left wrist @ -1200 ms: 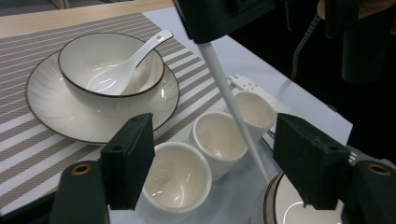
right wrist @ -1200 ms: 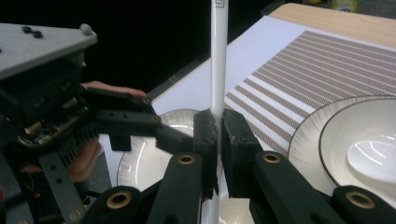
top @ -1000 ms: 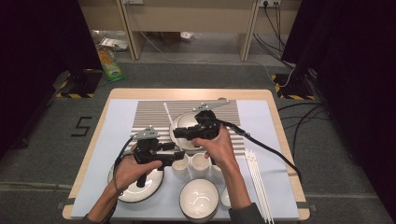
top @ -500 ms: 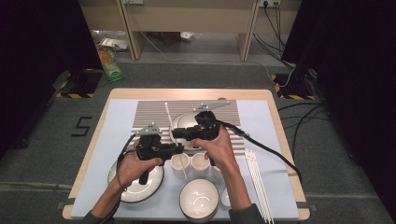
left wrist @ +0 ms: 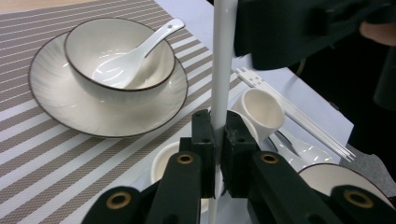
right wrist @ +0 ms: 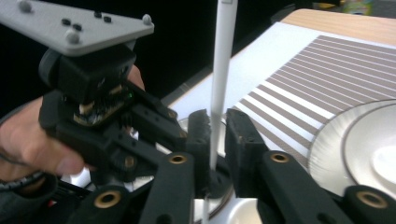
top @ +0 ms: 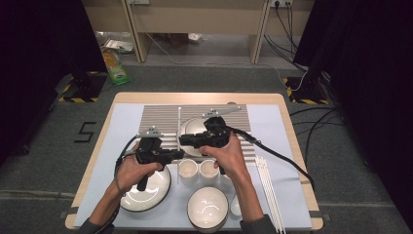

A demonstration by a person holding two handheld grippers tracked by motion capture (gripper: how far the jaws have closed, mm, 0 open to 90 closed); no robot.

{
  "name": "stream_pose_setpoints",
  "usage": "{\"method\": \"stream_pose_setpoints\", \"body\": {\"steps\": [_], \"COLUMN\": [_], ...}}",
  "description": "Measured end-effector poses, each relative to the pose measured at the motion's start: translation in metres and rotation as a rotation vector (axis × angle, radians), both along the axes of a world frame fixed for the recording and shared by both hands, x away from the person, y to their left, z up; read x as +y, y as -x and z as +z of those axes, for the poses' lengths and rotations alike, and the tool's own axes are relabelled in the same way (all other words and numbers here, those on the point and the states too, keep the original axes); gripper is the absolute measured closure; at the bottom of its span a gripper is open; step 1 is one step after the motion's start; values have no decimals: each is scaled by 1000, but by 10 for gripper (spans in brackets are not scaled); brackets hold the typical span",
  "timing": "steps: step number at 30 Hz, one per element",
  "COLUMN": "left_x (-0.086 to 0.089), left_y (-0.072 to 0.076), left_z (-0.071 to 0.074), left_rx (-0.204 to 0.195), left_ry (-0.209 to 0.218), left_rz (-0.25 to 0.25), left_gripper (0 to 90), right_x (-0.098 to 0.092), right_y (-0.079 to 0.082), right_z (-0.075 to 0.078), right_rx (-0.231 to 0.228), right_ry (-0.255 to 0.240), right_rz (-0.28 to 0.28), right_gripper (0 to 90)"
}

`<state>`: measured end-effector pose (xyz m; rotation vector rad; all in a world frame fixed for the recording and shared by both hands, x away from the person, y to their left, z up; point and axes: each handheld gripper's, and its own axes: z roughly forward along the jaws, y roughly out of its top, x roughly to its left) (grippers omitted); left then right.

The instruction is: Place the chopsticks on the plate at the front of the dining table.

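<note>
A long white stick (top: 179,122) stands nearly upright over the striped mat (top: 160,117), with both grippers meeting on it. My left gripper (left wrist: 217,123) is shut on the stick (left wrist: 223,56); its pads press it from both sides, having just been closing. My right gripper (right wrist: 217,126) has just been opening. The stick (right wrist: 223,56) still stands between its jaws, but a gap shows beside the right pad. In the high view the left gripper (top: 179,154) reaches in from the left, just below the right gripper (top: 181,140).
A bowl (left wrist: 119,51) holding a white spoon (left wrist: 135,53) sits on a plate (left wrist: 56,102) on the mat. Two small cups (top: 188,168) stand in front of it. A larger bowl (top: 208,207), another plate (top: 146,195) and several white sticks (top: 268,190) lie nearer the front edge.
My left gripper has moved right from above the near plate to the stick and closed on it. The right hand has stayed in place with the stick between its jaws.
</note>
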<state>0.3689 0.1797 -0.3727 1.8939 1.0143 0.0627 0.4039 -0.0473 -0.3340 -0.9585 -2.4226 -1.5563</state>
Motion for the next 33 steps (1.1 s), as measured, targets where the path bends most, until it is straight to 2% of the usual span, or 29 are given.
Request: {"method": "stream_pose_setpoints", "body": {"steps": [4,9,11,17,21,29,32,33], "left_x": [14,24,25,21,17,10,9,9], "left_y": [-11,-26,-30,-50,-57,-71,-76,-76], "left_z": [-2,-5,-6,-14,-18,-27,-31,-31], "left_rx": [14,43,49,85,105,134,148,148], "left_ry": [7,13,13,-1,-1,-1,2,2], "left_rz": [57,105,111,149,159,180,188,188], "left_gripper": [845,845,845,845,845,845,845,845], "right_x": [-8,-22,-26,-56,-72,-95,-107,-111], "right_y": [2,6,7,10,14,25,27,28], "right_z": [5,7,7,0,-2,4,0,-2], "right_rx": [-37,-94,-90,-82,-104,-155,-139,-132], "right_ry": [69,232,239,260,348,481,472,485], "right_rz": [-30,-67,-79,-121,-165,-217,-228,-233], "right_gripper": [744,723,722,721,721,721,721,721]}}
